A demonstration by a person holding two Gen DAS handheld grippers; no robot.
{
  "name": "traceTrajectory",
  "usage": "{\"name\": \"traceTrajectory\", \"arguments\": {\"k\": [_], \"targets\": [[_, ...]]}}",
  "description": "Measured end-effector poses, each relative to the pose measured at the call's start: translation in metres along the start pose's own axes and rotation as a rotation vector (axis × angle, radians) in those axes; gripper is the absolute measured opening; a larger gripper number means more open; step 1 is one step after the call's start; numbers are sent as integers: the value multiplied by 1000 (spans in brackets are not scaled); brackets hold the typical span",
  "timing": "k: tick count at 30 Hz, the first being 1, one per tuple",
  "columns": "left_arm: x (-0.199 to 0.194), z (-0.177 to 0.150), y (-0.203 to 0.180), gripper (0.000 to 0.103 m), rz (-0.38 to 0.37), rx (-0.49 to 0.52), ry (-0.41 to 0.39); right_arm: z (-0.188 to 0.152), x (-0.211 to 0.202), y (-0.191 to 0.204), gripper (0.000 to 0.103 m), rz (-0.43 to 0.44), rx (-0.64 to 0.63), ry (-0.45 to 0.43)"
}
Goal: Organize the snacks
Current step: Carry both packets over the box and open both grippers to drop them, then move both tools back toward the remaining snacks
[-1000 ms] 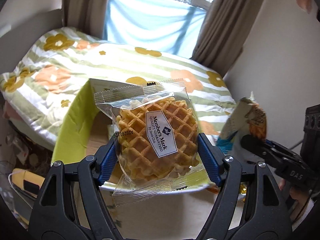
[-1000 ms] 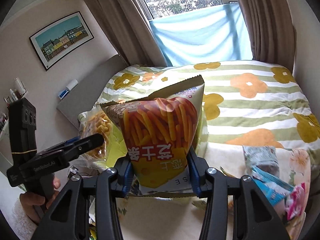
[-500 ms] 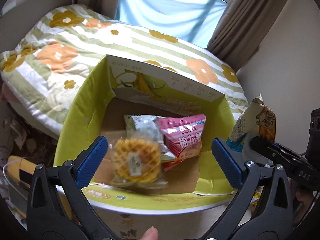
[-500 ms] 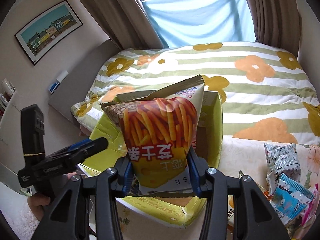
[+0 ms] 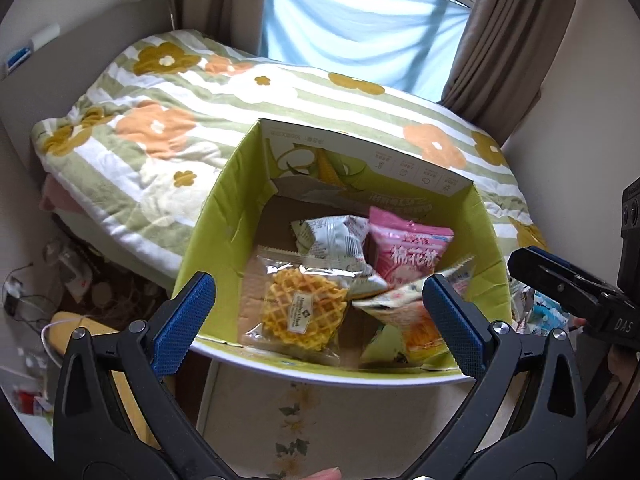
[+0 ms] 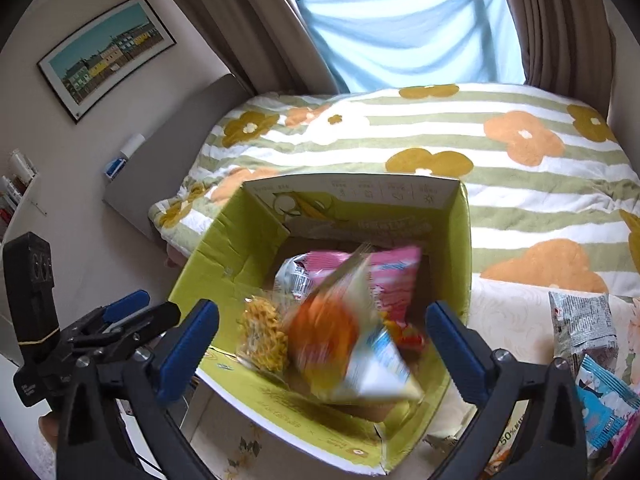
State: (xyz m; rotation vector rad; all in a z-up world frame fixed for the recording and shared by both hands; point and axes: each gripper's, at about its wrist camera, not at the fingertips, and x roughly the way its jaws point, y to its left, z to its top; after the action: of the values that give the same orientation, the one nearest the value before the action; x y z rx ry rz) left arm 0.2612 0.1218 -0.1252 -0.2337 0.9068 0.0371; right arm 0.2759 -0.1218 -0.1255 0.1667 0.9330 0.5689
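Note:
An open green cardboard box [image 5: 224,220] [image 6: 224,248] stands at the table's far edge. Inside lie a wrapped waffle [image 5: 302,312] [image 6: 264,336], a grey packet [image 5: 332,240], a pink marshmallow bag [image 5: 408,252] [image 6: 392,268] and an orange fries bag [image 5: 416,324]. In the right wrist view the fries bag [image 6: 348,340] is blurred, dropping into the box. My left gripper [image 5: 316,320] is open and empty over the box's near rim. My right gripper [image 6: 320,344] is open and empty just above the box; it also shows at the right edge of the left wrist view [image 5: 568,292].
A bed with a flowered striped blanket [image 5: 280,92] [image 6: 500,160] lies behind the box. Loose snack packets, grey [image 6: 580,320] and blue [image 6: 604,400], lie on the table to the right. Clutter and cables [image 5: 60,272] lie on the floor at left.
My left gripper opened and dropped the waffle into the box. My right gripper then opened and let go of the fries bag, which is falling into the box.

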Motion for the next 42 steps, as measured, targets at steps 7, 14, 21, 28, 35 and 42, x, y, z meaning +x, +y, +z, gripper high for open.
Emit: {"name": "traceTrajectory", "arguments": {"k": [7,14,21,28,35,42], "targets": [[-10,-9,0,103,10,14,-8,-7,-6,8,103,-32,-26,2],[-29,-10,-6,103,5,45,-42,-12,-24,19,103,-52,-37,-30],[-50,-10,-23,103,-15,107,-80,-20,-63,23,103,-132,-15,-85],[-64,-19,-59,103,-45,202,-125,-41,-114,15,103,-247,-1,-126],[-73,-39,-117,103,-87,273,-139,-76,-171,-25,103,-372,52,-169],[-70,-68,-196,103,-130,343,-115,-114,-218,-79,103,-469,48,-156]]}}
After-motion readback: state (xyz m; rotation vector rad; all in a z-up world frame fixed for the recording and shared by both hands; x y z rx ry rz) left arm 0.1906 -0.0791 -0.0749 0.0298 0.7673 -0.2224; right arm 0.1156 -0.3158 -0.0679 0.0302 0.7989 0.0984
